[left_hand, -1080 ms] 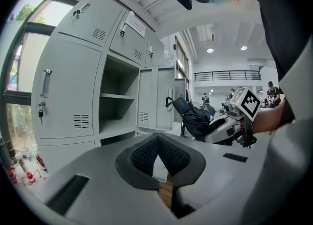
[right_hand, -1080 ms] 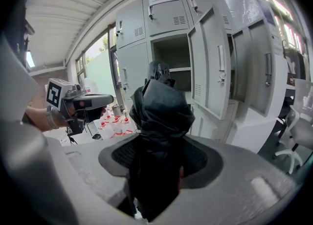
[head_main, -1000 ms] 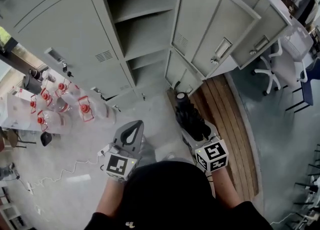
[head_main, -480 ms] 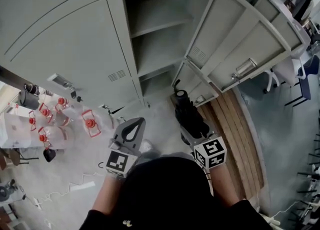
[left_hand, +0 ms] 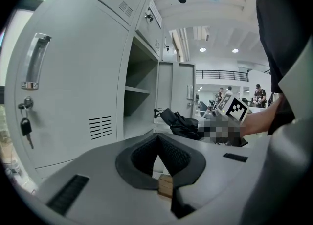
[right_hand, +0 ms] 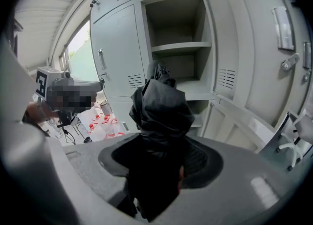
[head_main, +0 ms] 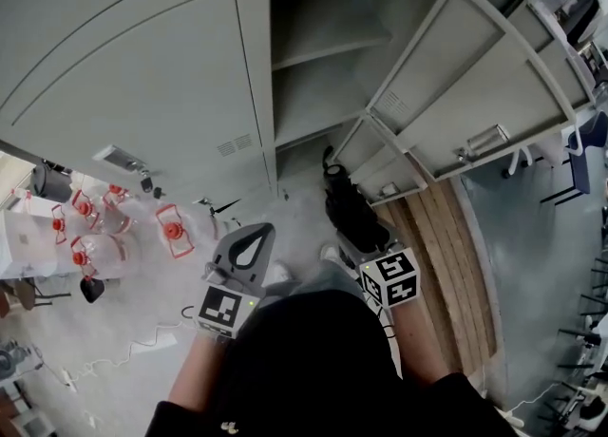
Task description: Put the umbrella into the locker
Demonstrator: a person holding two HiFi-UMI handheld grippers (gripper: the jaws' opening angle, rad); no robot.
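Observation:
A folded black umbrella (head_main: 348, 209) sticks out ahead of my right gripper (head_main: 361, 247), which is shut on it. In the right gripper view the umbrella (right_hand: 159, 105) fills the jaws and points at the open grey locker (right_hand: 178, 48), whose shelf and floor are bare. The locker (head_main: 323, 55) stands straight ahead, its opening just beyond the umbrella's tip. My left gripper (head_main: 257, 232) is level with the right one, to its left, its jaws shut with nothing between them. From the left gripper (left_hand: 157, 136), the umbrella (left_hand: 182, 123) shows in front of the locker (left_hand: 139, 101).
The upper locker door (head_main: 456, 93) and a lower door (head_main: 380, 155) swing open on the right. Clear water bottles with red caps (head_main: 114, 226) crowd the floor at left. A wooden strip (head_main: 446, 264) runs along the right. Keys (left_hand: 25, 121) hang from the closed door.
Both grippers have come closer to the locker, and its opening now looms larger ahead. The umbrella's tip has neared the lower opening. The grip on the umbrella is unchanged.

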